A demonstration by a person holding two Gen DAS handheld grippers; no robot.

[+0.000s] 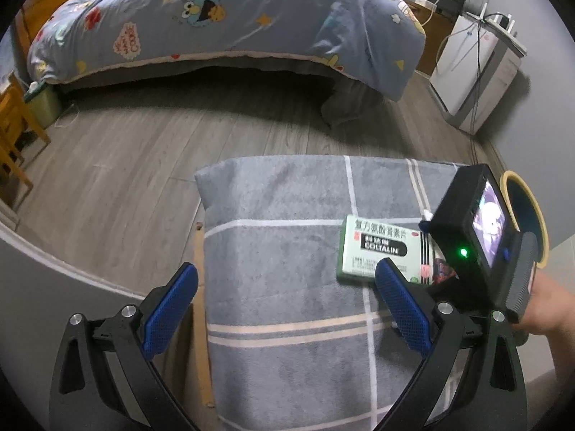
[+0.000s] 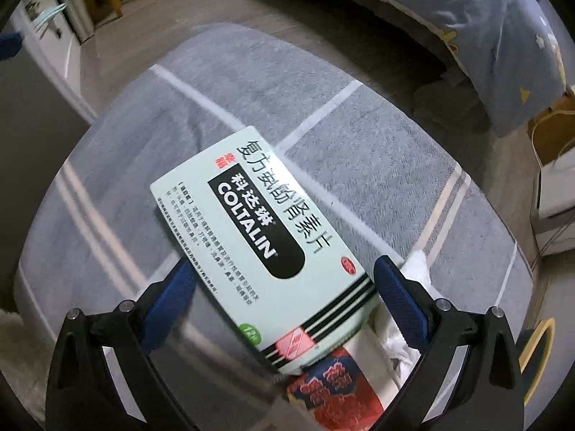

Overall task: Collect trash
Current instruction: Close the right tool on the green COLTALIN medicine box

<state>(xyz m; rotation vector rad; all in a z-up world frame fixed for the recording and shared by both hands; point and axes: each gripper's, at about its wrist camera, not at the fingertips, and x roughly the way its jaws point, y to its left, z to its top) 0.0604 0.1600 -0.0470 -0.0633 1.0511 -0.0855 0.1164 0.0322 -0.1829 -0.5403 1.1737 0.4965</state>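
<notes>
A pale green COLTALIN medicine box (image 2: 266, 244) lies on a grey checked towel (image 2: 323, 115); it also shows in the left wrist view (image 1: 377, 251). My right gripper (image 2: 284, 287) is open, its blue fingers on either side of the box's near end, not pressing it. Under the box lie a red-and-blue wrapper (image 2: 334, 391) and crumpled white tissue (image 2: 413, 323). My left gripper (image 1: 284, 309) is open and empty over the towel (image 1: 287, 251), left of the box. The right gripper's body (image 1: 478, 230) shows in the left view beside the box.
A bed with a blue cartoon duvet (image 1: 222, 14) stands across the wood floor (image 1: 125, 165). A white appliance with cables (image 1: 474, 68) is at the far right. A wooden chair (image 1: 10, 136) and a small green bin (image 1: 43, 100) are at the left. A yellow-rimmed round object (image 1: 524, 215) is behind the right gripper.
</notes>
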